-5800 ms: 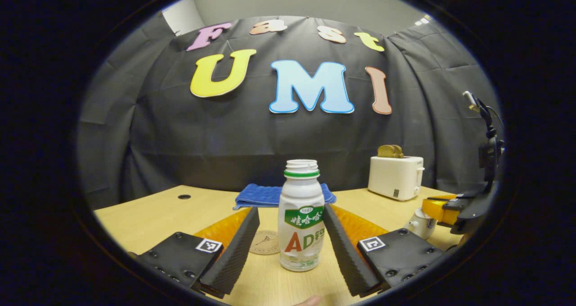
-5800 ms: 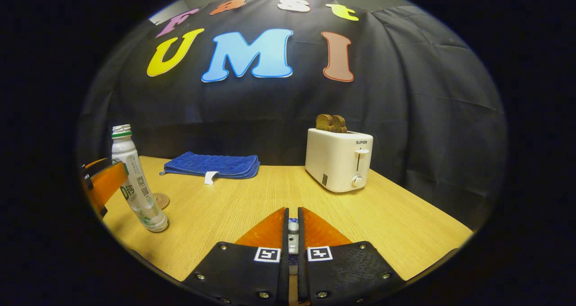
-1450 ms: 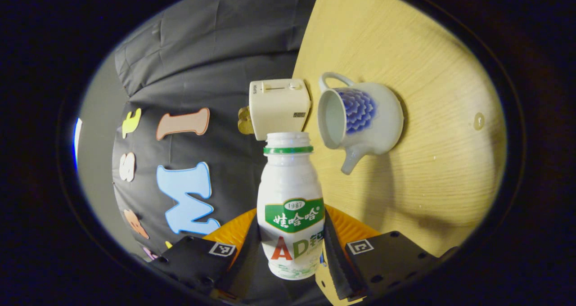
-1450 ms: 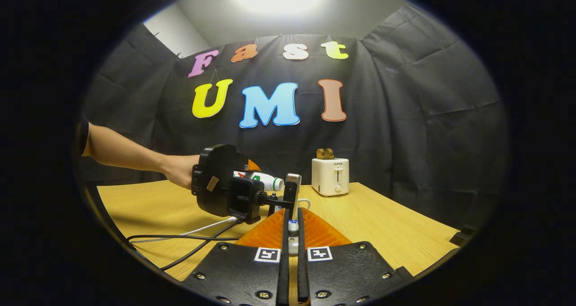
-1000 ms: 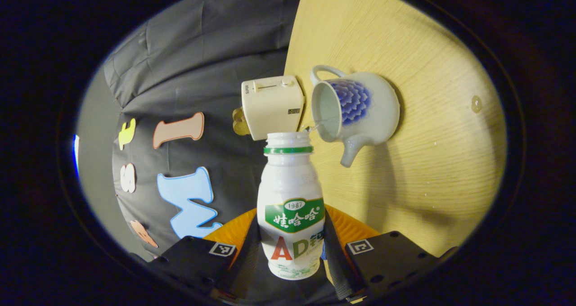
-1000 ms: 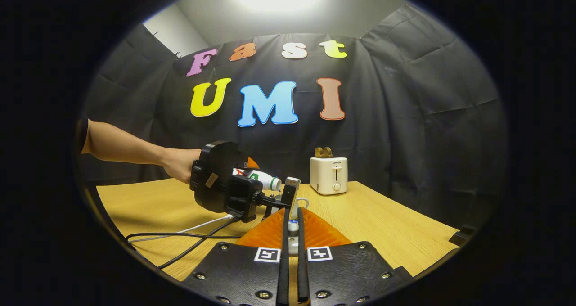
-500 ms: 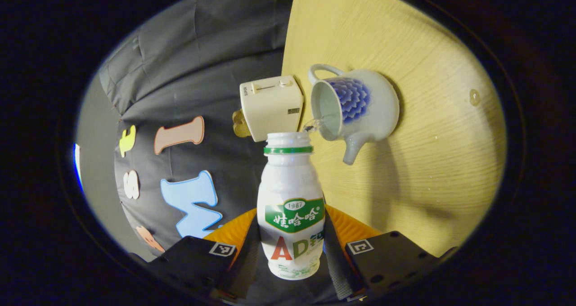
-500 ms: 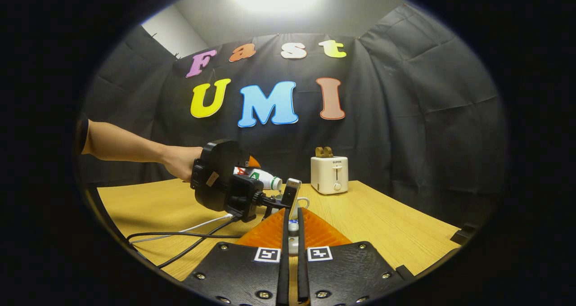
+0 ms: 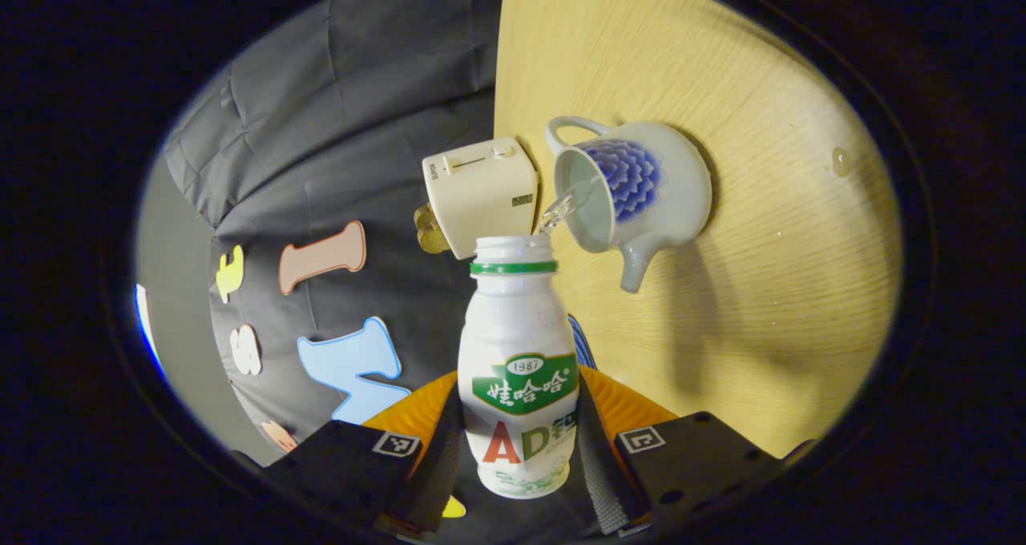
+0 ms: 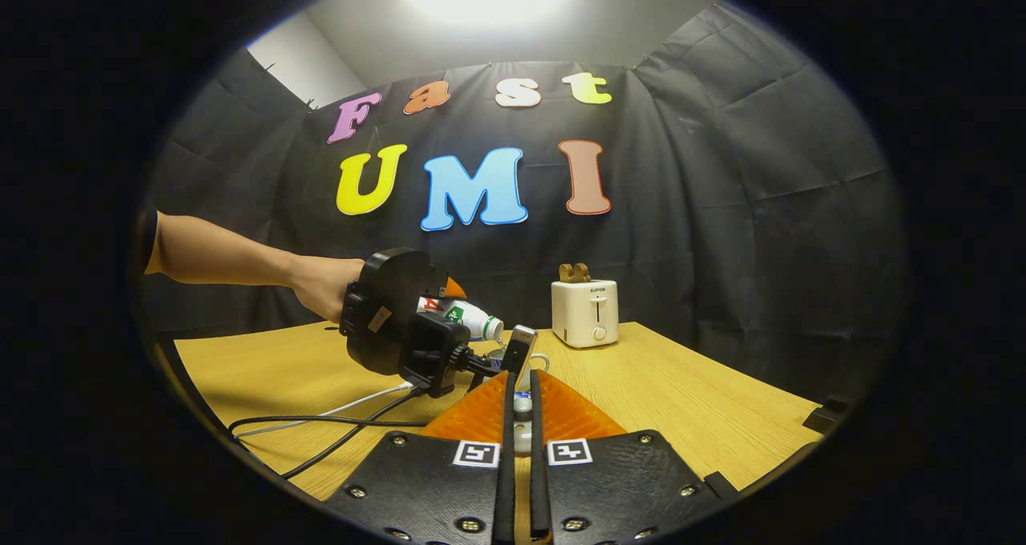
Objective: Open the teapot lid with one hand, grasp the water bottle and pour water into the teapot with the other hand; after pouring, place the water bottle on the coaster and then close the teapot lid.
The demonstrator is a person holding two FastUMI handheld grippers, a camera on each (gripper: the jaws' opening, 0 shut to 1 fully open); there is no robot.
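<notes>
White plastic, banded green at the neck, made up the water bottle point(image 9: 519, 385), which was gripped by its lower body between the jaws of the left gripper point(image 9: 519, 449), both fingers pressed against its sides. In the left gripper view the bottle was tipped toward the teapot point(image 9: 637, 188), a white ceramic pot with a blue flower pattern, and a thin stream of water point(image 9: 561, 206) was seen passing from the bottle's open mouth into the pot's uncovered opening. The teapot stood on the light wooden counter point(image 9: 769, 232), its handle and spout visible, with a cream toaster point(image 9: 481, 194) just behind it against the black cloth wall. A small drop of water point(image 9: 839, 160) lay on the counter well apart from the pot. In the right gripper view the left gripper point(image 10: 401, 324) was seen farther off, held by a person's hand point(image 10: 325, 288), the bottle point(image 10: 465, 318) lying nearly level in it, and cables point(image 10: 337, 421) trailed across the counter below. The right gripper point(image 10: 521, 417) had its jaws almost fully closed, a small pale object, seemingly the teapot lid point(image 10: 522, 425), being pinched in the narrow gap between them.
</notes>
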